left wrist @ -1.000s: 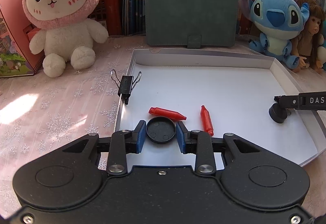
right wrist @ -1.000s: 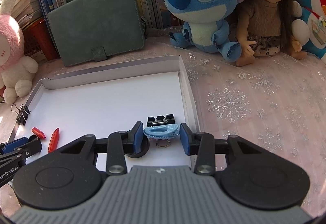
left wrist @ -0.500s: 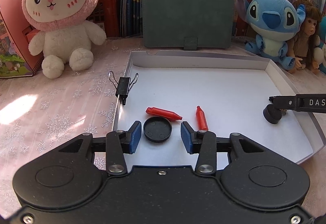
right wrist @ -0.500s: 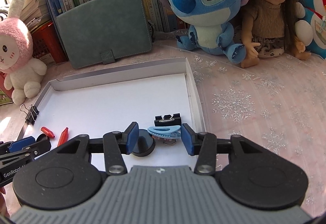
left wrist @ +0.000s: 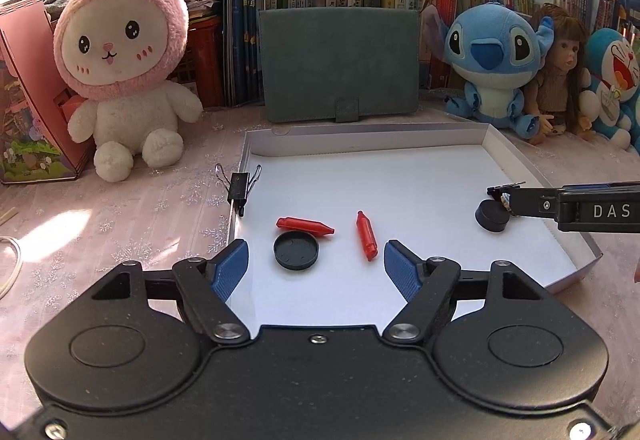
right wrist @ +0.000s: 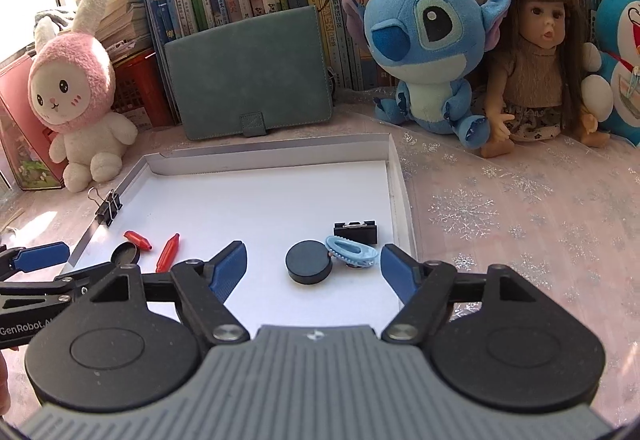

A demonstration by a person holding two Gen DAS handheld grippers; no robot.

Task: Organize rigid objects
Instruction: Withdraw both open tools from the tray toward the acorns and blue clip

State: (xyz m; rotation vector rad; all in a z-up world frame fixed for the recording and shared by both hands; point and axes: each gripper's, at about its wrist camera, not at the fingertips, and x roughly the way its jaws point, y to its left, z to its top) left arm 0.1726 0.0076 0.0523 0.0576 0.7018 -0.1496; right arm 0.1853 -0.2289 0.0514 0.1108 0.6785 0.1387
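A shallow white tray (left wrist: 400, 176) (right wrist: 256, 200) holds small items. My left gripper (left wrist: 316, 260) is open and empty, just behind a black round lid (left wrist: 296, 250) and two red pieces (left wrist: 305, 225) (left wrist: 367, 235). My right gripper (right wrist: 313, 265) is open and empty, just behind a black puck (right wrist: 308, 262), a light blue hair clip (right wrist: 352, 250) and a black binder clip (right wrist: 355, 232). The puck also shows in the left wrist view (left wrist: 491, 215), beside the right gripper's finger (left wrist: 532, 200).
A black binder clip (left wrist: 239, 187) (right wrist: 107, 205) grips the tray's left rim. A teal notebook (left wrist: 339, 64), a pink bunny plush (left wrist: 120, 72), a blue plush (right wrist: 428, 56), a doll (right wrist: 540, 68) and books stand behind the tray.
Both grippers opened wide and drew back. The left let go of the black lid; the right let go of the blue hair clip. Both items now lie in the tray.
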